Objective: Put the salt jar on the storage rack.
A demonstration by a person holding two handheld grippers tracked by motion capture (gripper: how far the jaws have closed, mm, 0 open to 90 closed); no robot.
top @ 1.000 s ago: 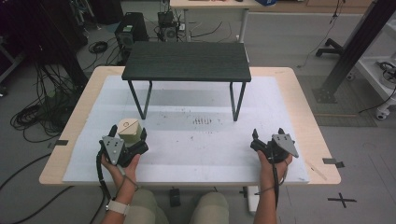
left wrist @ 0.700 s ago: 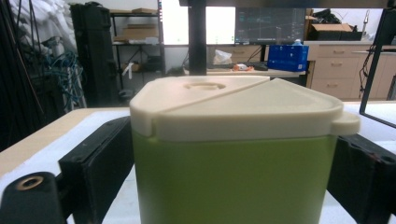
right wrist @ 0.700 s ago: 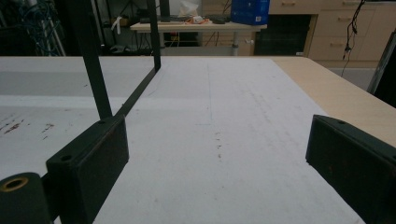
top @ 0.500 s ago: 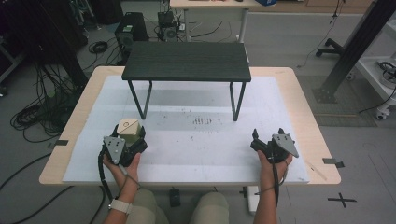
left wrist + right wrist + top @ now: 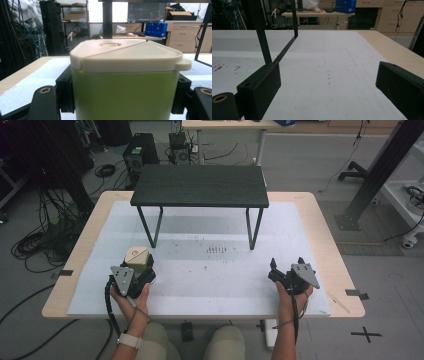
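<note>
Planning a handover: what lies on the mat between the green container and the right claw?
Nothing: in the high view, bare white mat separates the green container from the right claw.

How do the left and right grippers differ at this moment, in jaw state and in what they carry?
The left gripper has just been closing its jaws, and they now clamp the green container with the cream lid from both sides; the right gripper has its jaws wide apart with nothing but white table cover between them. The left sits at the table's left front, the right at its right front. Both are hand-held and low over the table.
</note>
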